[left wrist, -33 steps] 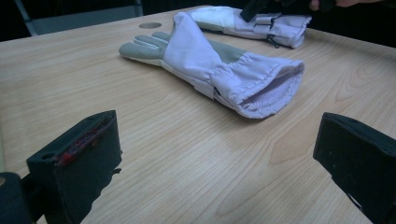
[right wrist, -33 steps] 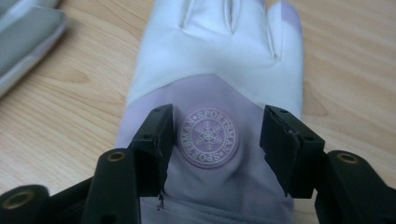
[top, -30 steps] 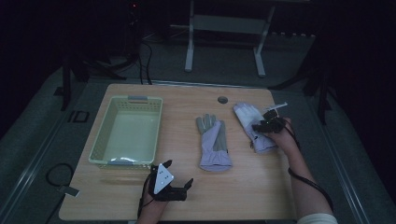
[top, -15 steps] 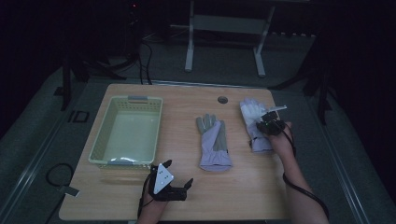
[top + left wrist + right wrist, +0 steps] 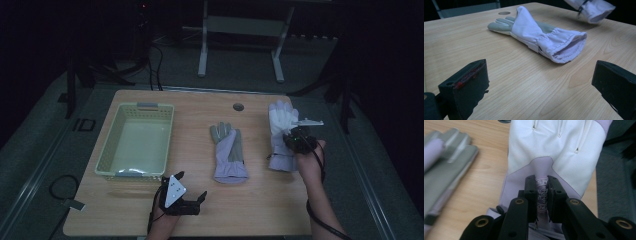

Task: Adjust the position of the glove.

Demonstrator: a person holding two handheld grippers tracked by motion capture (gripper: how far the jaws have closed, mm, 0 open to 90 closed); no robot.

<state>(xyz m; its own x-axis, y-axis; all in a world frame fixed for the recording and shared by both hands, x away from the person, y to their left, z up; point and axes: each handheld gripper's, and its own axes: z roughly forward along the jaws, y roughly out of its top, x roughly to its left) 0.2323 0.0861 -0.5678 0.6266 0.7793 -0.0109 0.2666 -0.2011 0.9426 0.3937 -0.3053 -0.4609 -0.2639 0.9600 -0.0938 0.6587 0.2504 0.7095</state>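
Since the earlier frames the right hand-held gripper (image 5: 296,137) has slid a little toward the near edge of the bench (image 5: 260,210) with the white glove (image 5: 281,131) in its grip; the glove's cuff now lies slightly nearer that edge, its fingers pointing to the far right corner. Nothing else has shifted.

Nearest, by the near edge left of centre, the left hand-held gripper (image 5: 186,196) rests with its jaws spread wide and nothing between them. Just beyond it, toward the left edge, stands the pale yellow basket (image 5: 106,161). At mid-bench lies the grey-and-lilac glove (image 5: 541,35), flat, its gathered cuff open toward the near edge and its fingers toward the far edge. Along the right edge, the right hand-held gripper is closed tight on a pinched fold of lilac fabric, printed with small lettering, on the white glove's back (image 5: 559,152). Farther off, a small round grommet (image 5: 238,107) sits by the far edge.
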